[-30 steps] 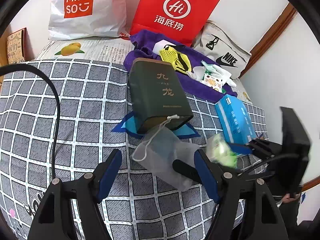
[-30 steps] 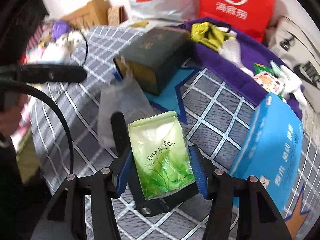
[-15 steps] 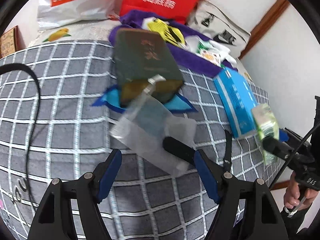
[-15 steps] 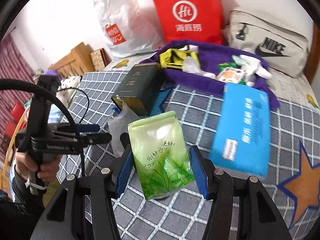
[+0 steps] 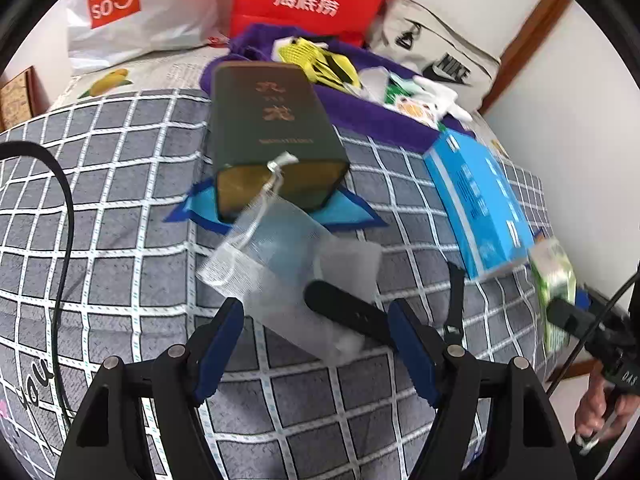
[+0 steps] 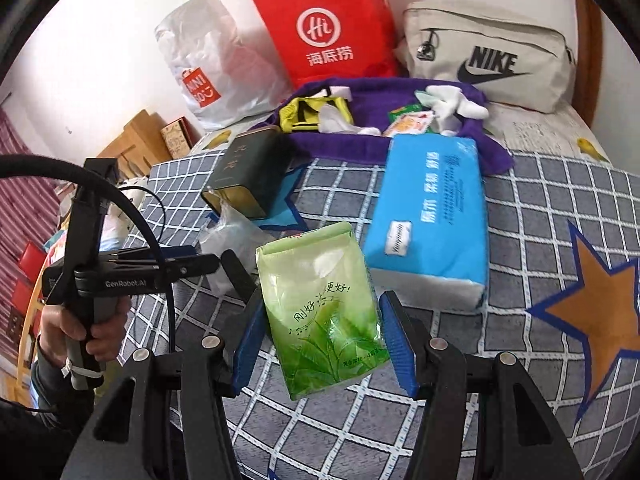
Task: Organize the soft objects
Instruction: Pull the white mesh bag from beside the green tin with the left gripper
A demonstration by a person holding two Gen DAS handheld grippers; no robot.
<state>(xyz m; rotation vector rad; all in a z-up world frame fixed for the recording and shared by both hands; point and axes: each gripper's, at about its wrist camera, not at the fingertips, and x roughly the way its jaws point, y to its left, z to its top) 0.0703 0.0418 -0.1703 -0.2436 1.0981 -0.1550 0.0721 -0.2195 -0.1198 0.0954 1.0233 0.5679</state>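
**Green tissue pack clamped in right tool, mesh pouch at left tool**

Right tool (image 6: 320,336): clamped on a green tissue pack (image 6: 320,308), held upright above the checked bedspread (image 6: 540,216). Just beyond, a blue tissue pack (image 6: 432,216) lying flat; farther still, a purple towel (image 6: 372,140) strewn with small items, backed by a red bag (image 6: 328,28), a white Miniso bag (image 6: 204,68) and a Nike pouch (image 6: 488,56) against the wall.

Left tool (image 5: 316,344): fingers spread wide apart, a translucent mesh pouch (image 5: 288,264) lying between the tips, a black strap-like piece (image 5: 348,316) resting on it. Pouch drawstring reaching to the mouth of a dark green tin (image 5: 268,128) on its side, just beyond. Blue tissue pack to the right.
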